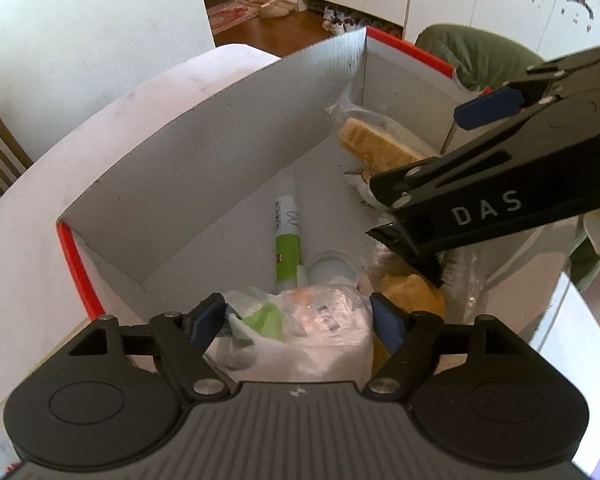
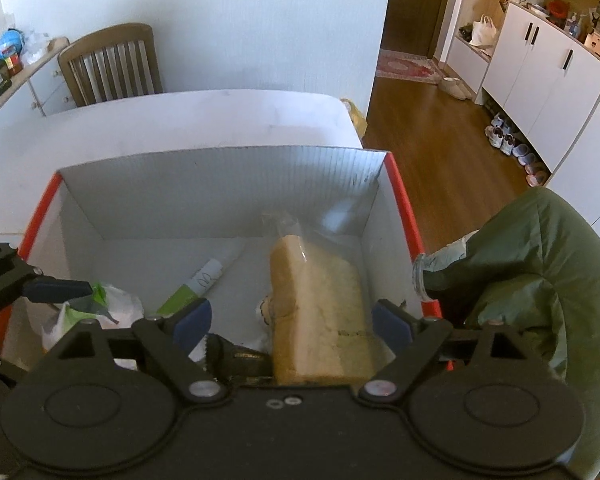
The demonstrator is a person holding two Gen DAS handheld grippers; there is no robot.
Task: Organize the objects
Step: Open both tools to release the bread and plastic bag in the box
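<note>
A white cardboard box with a red rim (image 2: 401, 208) stands on the white table (image 2: 180, 120). My left gripper (image 1: 298, 320) hangs over its near end, open, with a crumpled plastic bag (image 1: 320, 332) of green and white contents between the pads. My right gripper (image 2: 293, 322) is open over a loaf of bread in clear wrap (image 2: 320, 312), with gaps on both sides. A white and green tube (image 1: 288, 232) lies on the box floor beside a round white lid (image 1: 332, 268). A yellow item (image 1: 412, 300) sits to the right of the bag.
A green padded cushion (image 2: 540, 272) presses against the box's right side, with a glass jar mouth (image 2: 420, 276) at the rim. A wooden chair (image 2: 112, 64) stands behind the table. Shoes (image 2: 504, 140) line the wooden floor by white cabinets.
</note>
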